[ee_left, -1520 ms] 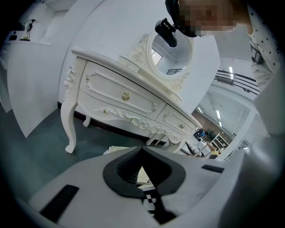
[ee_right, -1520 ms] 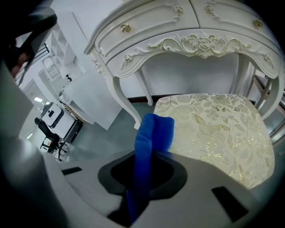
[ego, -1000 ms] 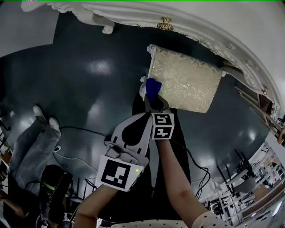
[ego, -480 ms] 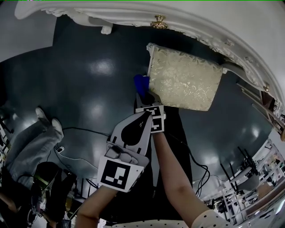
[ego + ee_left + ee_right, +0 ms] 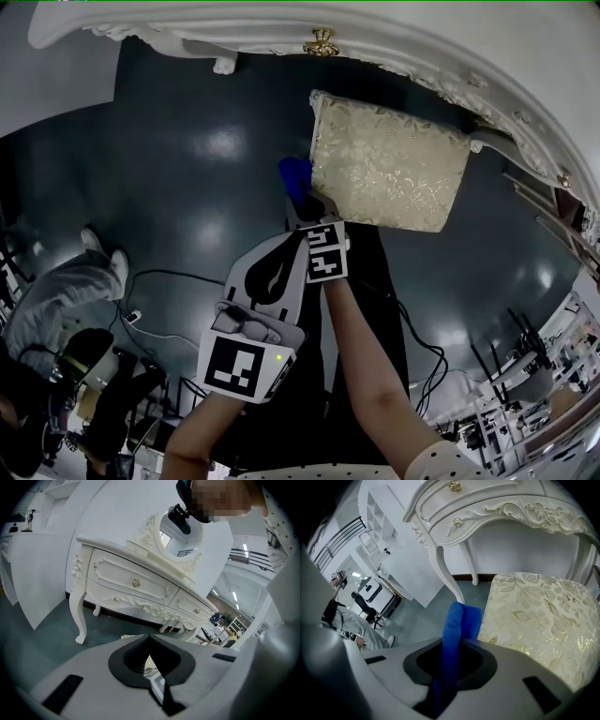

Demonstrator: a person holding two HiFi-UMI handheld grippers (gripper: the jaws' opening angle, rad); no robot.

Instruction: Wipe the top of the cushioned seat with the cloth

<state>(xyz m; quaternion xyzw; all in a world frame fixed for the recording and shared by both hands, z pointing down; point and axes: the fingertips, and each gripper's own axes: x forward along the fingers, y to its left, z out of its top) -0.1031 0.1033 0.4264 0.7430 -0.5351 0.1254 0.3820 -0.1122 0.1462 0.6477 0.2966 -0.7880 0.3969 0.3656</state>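
The cloth (image 5: 457, 623) looks fuzzy, the seat (image 5: 389, 173) sheeny brocade, the floor (image 5: 187, 178) glossy.

Dark grey-green floor (image 5: 187, 187), glossy, carrying soft patches of reflected light. White dressing table (image 5: 136, 588) against a plain white wall (image 5: 117, 508): carved curved legs, scrolled apron, small brass knobs (image 5: 321, 42) on the drawers, oval mirror (image 5: 187, 545) on top. Black cables (image 5: 173, 273) trailing across the floor. Beyond, open white shelving (image 5: 377, 508) and ceiling strip lights (image 5: 251, 559). Far right, cluttered stands (image 5: 511, 412), too small to make out.
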